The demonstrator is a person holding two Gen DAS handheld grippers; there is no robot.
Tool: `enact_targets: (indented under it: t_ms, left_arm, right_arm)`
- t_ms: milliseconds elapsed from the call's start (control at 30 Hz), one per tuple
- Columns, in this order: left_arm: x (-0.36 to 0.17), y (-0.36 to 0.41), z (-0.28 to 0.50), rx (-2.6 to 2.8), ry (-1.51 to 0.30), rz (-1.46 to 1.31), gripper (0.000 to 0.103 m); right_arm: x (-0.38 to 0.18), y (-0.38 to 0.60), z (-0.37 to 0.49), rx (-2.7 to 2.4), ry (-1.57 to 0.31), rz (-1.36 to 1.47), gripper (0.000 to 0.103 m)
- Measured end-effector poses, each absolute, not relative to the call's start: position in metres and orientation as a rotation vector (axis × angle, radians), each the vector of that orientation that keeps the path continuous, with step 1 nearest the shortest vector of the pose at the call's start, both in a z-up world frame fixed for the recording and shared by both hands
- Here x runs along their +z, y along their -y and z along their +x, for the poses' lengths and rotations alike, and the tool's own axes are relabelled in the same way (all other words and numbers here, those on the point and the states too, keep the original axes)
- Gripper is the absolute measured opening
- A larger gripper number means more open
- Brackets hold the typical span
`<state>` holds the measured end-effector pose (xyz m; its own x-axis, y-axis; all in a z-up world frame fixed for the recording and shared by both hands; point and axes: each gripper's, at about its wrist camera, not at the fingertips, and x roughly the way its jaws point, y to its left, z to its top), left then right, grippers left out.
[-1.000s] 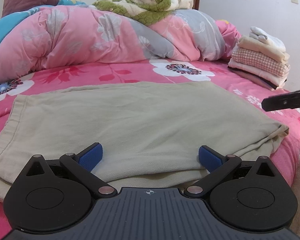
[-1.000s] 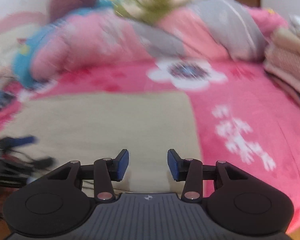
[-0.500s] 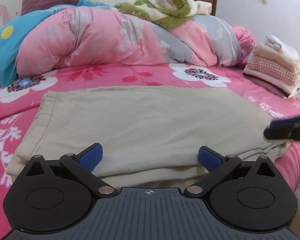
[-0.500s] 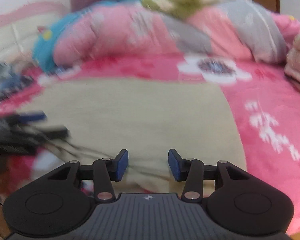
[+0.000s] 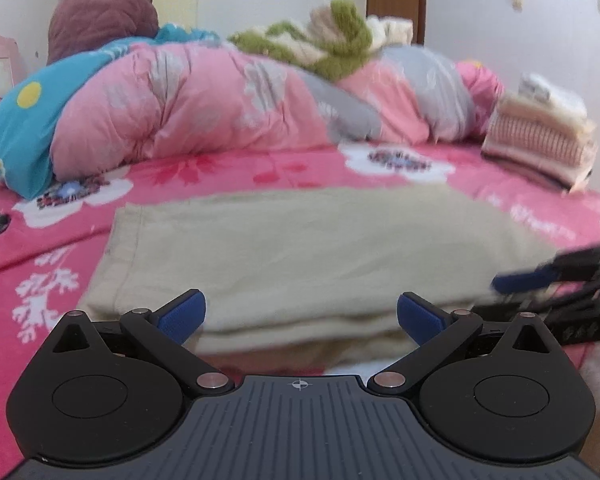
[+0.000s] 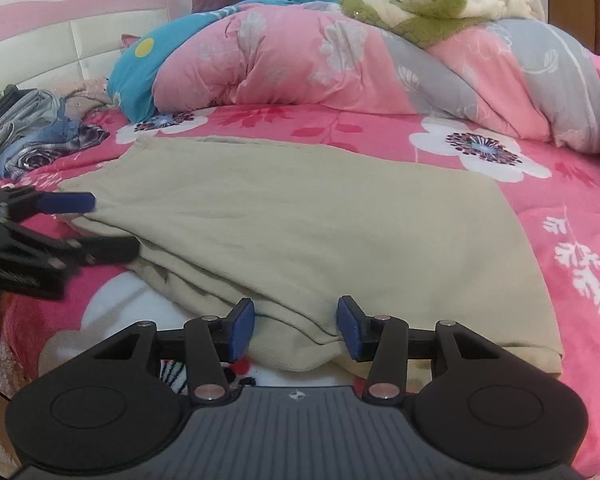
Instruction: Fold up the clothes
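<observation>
Pink bed (image 6: 560, 184) carries my beige garment (image 6: 300, 216), long axis left-right. My right gripper (image 6: 296, 322) is nearer – open, straddling its near edge; my left gripper (image 5: 300, 316) gapes just short.

Pink rolled quilt (image 6: 320, 68) on the floral bedspread (image 6: 560, 240), green plush blanket (image 6: 432, 4) on top.

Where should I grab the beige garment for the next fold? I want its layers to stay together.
Grip the beige garment at its near edge, coming from the bed's front. There the stacked layers bunch into a thick lip, already between the open blue pads of the right hand-held gripper. The left hand-held gripper, also open, could likely pinch the same edge farther along.
</observation>
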<state>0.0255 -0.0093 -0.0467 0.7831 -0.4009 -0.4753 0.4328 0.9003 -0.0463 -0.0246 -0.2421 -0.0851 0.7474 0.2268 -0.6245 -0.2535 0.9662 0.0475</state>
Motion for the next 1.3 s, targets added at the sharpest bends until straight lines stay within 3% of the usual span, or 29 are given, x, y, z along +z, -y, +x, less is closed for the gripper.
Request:
enact_targets:
  t_ms: [300,633,1133,1300]
  left_arm:
    - [-0.065,0.026,0.060,-0.338,-0.579,0.106,0.103]
    - [-0.066,0.007,0.028,-0.303,-0.524,0.203,0.103]
    - [-0.027,-0.011,0.032,-0.331,-0.420,0.048,0.103]
    - [-0.029,0.006,0.045,-0.360,-0.437,0.056,0.103]
  right_arm:
    - [-0.092,0.252,-0.028,0.284,-0.640,-0.006,0.049]
    - [-0.071,0.246,-0.013,0.316,-0.600,0.036,0.049]
    - [-0.097,0.217,-0.006,0.308,-0.572,-0.041,0.052]
    - [-0.093,0.208,-0.028,0.318,-0.557,-0.132,0.063]
